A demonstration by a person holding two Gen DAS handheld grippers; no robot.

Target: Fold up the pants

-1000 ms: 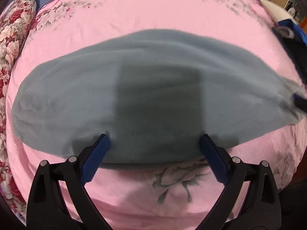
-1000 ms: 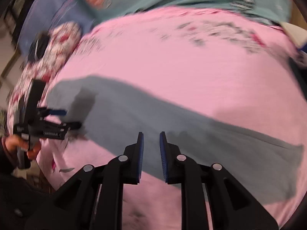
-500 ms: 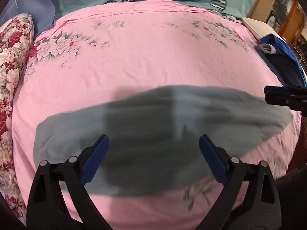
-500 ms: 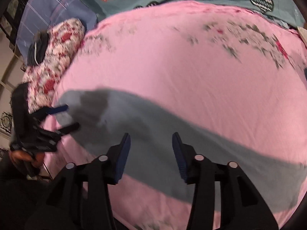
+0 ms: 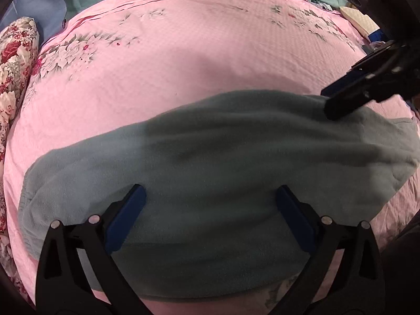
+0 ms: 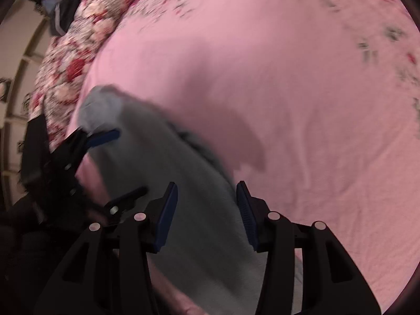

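Grey pants lie in one long strip across the pink sheet, seemingly halved lengthwise. I have my left gripper wide apart above them, right gripper just opened, empty. Crosswise folds remain.

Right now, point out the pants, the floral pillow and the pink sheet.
pants (image 5: 210, 157), left wrist view, middle of the grey fabric.
floral pillow (image 5: 14, 60), left wrist view, its red-flowered side at the left edge.
pink sheet (image 5: 197, 52), left wrist view, bare part beyond the pants.
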